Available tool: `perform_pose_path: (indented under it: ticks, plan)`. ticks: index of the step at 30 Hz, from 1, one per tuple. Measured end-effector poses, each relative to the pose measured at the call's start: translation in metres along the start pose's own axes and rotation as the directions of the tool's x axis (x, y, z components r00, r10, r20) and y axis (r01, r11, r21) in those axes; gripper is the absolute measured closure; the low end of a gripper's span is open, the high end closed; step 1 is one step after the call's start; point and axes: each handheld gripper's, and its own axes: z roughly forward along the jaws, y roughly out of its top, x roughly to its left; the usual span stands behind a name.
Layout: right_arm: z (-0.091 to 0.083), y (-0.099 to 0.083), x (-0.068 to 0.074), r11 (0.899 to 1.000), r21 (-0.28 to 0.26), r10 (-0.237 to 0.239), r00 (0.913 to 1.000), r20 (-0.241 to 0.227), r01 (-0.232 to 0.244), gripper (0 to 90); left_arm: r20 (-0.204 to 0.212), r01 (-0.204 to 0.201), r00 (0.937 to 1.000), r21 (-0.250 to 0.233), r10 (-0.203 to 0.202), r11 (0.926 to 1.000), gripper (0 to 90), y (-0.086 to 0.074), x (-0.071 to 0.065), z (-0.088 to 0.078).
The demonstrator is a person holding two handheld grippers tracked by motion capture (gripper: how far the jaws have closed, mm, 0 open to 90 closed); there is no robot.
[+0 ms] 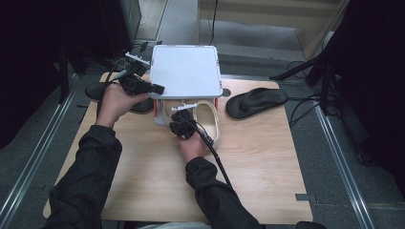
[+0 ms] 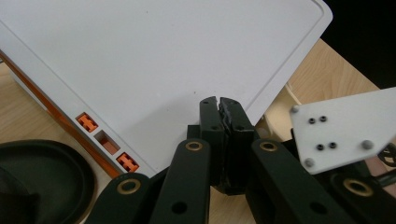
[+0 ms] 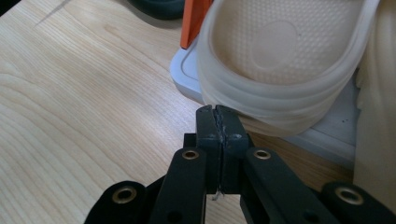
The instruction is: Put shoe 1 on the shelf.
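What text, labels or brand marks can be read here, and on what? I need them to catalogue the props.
None: no readable writing shows on the white shelf unit, the black slippers, the cream slipper, the wooden table, or either gripper.

The rack (image 1: 186, 71) stands at the far middle of the table (image 1: 143, 181). One sandal (image 1: 256, 101) lies on the table right of the rack, another (image 1: 101, 90) left of it. A slipper (image 1: 208, 121) sits on the rack's lower shelf, sticking out of its near side. The left gripper (image 1: 156, 88) rests at the rack's near left corner; the right gripper (image 1: 181, 116) is in front of the rack, at the slipper.
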Motion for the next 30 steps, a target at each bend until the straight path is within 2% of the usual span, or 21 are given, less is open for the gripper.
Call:
perform_pose_path:
  ticks: [4,5,8,13,20,24,30]
  plan:
    - [-0.011,0.001,0.003,1.000,-0.021,-0.006,0.9996,-0.028,0.005,90.0,-0.002,-0.002,1.0000,0.002,0.002,1.0000,89.0,0.000,0.000,0.000]
    - [-0.019,0.000,0.005,1.000,-0.025,-0.018,0.9990,-0.040,0.017,90.0,-0.003,0.000,1.0000,0.001,0.000,1.0000,89.0,0.000,0.000,0.000]
    - [-0.027,-0.001,0.007,0.999,-0.031,-0.035,0.9981,-0.049,0.034,90.0,-0.003,0.001,1.0000,0.000,-0.001,1.0000,89.0,0.000,0.000,0.000]
    - [-0.047,-0.012,0.008,0.999,-0.036,-0.033,0.9954,-0.090,0.030,90.0,-0.003,0.002,1.0000,-0.001,-0.002,1.0000,89.0,0.000,0.000,0.000]
    - [-0.071,-0.034,-0.002,0.999,-0.024,-0.037,0.9938,-0.105,0.035,90.0,-0.001,0.003,1.0000,0.000,-0.003,1.0000,89.1,0.000,0.000,0.000]
    - [-0.083,-0.045,-0.007,0.999,-0.020,-0.050,0.9942,-0.095,0.049,90.0,0.000,0.003,1.0000,-0.001,-0.003,1.0000,89.0,0.000,0.000,0.000]
    - [-0.097,-0.061,-0.018,0.999,-0.019,-0.038,0.9943,-0.100,0.037,90.0,-0.001,0.004,1.0000,-0.002,-0.004,1.0000,89.0,0.000,0.000,0.000]
